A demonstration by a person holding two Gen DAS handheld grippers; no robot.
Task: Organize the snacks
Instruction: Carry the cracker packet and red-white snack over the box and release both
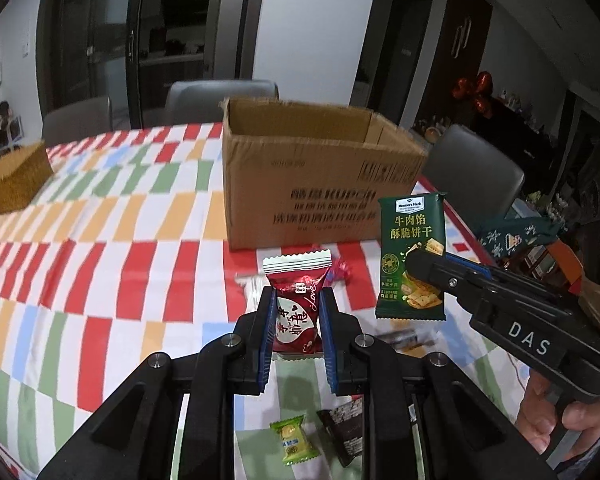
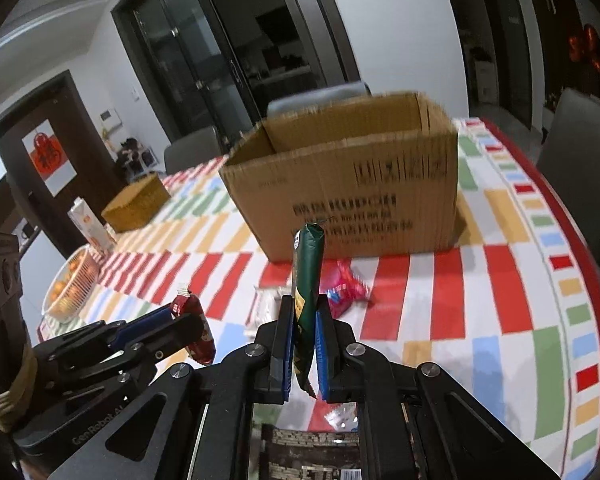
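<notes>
Left wrist view looks out over a table [image 1: 100,216] in a bright checked cloth, and the left gripper [image 1: 298,312] has its jaws clamped on a red snack packet [image 1: 296,308], held upright above the cloth with its crimped top edge pointing toward the open cardboard box [image 1: 300,184]. Just to its right the right gripper [image 1: 424,276] is closed on the lower part of a green cracker packet [image 1: 412,256], which hangs face-on in the air, near the box's front right corner but not touching it. From the right wrist view the same green packet [image 2: 308,280] shows edge-on between the blue pads [image 2: 288,340], and the left gripper [image 2: 188,320] sits low at the left with the red packet [image 2: 196,320] in it. The box [image 2: 348,184] stands with its top open and flaps out of the way; a strip of bare cloth lies between it and both grippers, broken by a pink wrapper [image 2: 346,286] and what looks like a clear wrapper [image 2: 266,304], though blur makes that one hard to read. Beneath the left gripper lie a small green sweet [image 1: 294,438] and a dark packet [image 1: 346,432]. A woven basket [image 1: 14,178] sits far off at the left edge, a fruit bowl [image 2: 70,288] nearer the table's rim, and the right side of the table curves away close beside the box
</notes>
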